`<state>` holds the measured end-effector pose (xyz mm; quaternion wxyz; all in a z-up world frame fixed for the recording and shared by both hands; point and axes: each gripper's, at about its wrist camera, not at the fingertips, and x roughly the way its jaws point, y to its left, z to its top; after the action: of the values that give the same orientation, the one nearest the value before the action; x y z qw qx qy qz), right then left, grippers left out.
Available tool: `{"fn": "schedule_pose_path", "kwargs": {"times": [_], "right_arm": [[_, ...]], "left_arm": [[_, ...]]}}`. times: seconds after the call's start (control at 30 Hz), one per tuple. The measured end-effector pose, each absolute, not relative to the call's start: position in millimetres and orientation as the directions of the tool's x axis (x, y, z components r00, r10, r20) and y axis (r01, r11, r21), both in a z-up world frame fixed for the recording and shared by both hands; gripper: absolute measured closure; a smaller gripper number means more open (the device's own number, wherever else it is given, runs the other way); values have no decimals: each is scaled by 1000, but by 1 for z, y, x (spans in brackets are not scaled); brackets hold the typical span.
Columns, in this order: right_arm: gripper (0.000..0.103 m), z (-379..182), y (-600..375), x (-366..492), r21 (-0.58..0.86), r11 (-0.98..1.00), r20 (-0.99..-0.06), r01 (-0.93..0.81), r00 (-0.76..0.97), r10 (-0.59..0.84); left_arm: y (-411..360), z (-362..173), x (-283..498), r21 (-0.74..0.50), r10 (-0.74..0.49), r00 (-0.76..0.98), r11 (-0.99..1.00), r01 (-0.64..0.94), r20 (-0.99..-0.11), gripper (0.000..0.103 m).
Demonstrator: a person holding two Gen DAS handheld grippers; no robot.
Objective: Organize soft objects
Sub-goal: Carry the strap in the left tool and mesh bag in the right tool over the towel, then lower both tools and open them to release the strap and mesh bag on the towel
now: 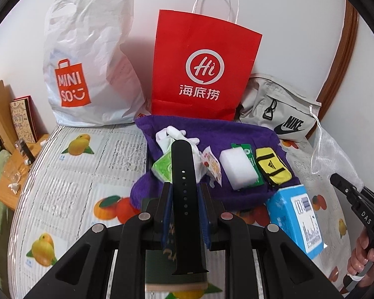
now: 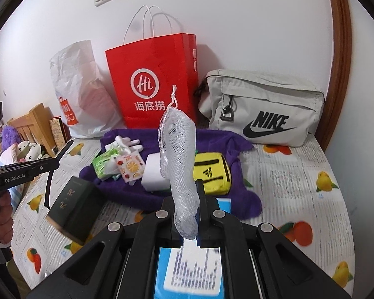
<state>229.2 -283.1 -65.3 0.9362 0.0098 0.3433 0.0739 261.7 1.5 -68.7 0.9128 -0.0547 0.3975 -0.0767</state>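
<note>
Both claws are loaded, so the step in hand looks like carrying 2 soft items toward a container. The left claw (image 1: 184, 194) pinches a black strap (image 1: 183, 174) that sticks up between its jaws at lower centre of its view. The right claw (image 2: 187, 199) is pressed together on a white mesh pouch (image 2: 178, 149), which rises from its tips to mid-frame, cord at top. To do this well, keep both grips firm and level, and clear the purple towel (image 2: 127, 194) clutter before reaching the red paper bag (image 2: 152, 79) at upper centre, since the limp pouch may snag.
</note>
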Motion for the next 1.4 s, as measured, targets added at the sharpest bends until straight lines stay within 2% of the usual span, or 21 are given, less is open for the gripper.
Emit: {"fn": "schedule_pose_path", "kwargs": {"times": [0.77,1.4], "right_arm": [[96,-63,-266,327,62,979,-650,-196,736,188],[95,-125,-266,367,81,972,-765,-218,612,202]], "left_arm": [[-29,-78,344,-178,-213,656,977,121,-724,83],[-47,-111,394,-202,-236,593,971,125,-770,83]]}}
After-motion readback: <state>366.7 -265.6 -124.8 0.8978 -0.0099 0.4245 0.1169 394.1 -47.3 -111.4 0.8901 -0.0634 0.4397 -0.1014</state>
